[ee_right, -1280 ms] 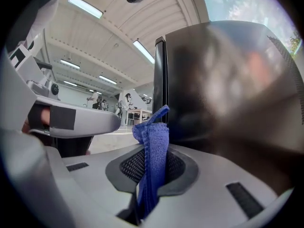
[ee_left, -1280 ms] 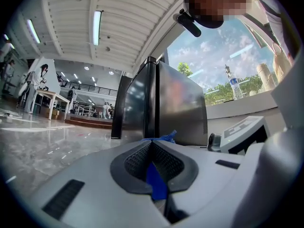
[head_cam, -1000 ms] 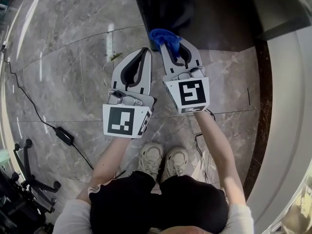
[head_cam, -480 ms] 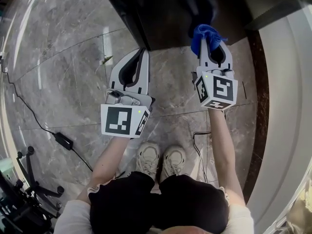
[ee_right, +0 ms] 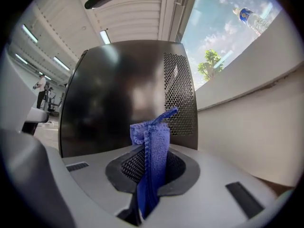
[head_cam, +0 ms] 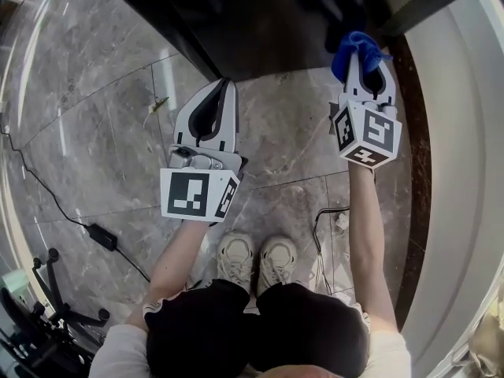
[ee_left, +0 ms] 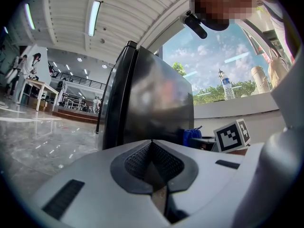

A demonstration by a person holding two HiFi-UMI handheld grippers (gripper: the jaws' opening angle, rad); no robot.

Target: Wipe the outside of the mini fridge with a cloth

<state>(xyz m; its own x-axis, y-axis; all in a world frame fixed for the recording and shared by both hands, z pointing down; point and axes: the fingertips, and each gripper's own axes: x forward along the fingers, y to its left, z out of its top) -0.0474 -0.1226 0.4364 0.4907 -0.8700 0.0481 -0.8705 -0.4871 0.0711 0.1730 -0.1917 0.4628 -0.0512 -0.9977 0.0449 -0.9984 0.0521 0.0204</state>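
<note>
Pinching the blue cloth [ee_right: 153, 146] between its clenched fingers [ee_right: 186, 174], the right gripper [ee_right: 151, 158] points at the black mini fridge [ee_right: 118, 94]. The cloth's folded top stands up in front of the perforated vent panel [ee_right: 180, 94] at the fridge's right edge. Whether the cloth touches the fridge cannot be told. The left gripper [head_cam: 224, 91] hangs well apart from the right one, over the grey marble floor [head_cam: 94, 116]. Its tips are near the fridge's lower left corner, and its fingers [ee_left: 135, 163] are pressed together with nothing between them. Below both grippers the person's white shoes [head_cam: 260, 260] stand on the floor. A black power adapter [head_cam: 103, 235] with its cable lies toward the floor's left edge.
</note>
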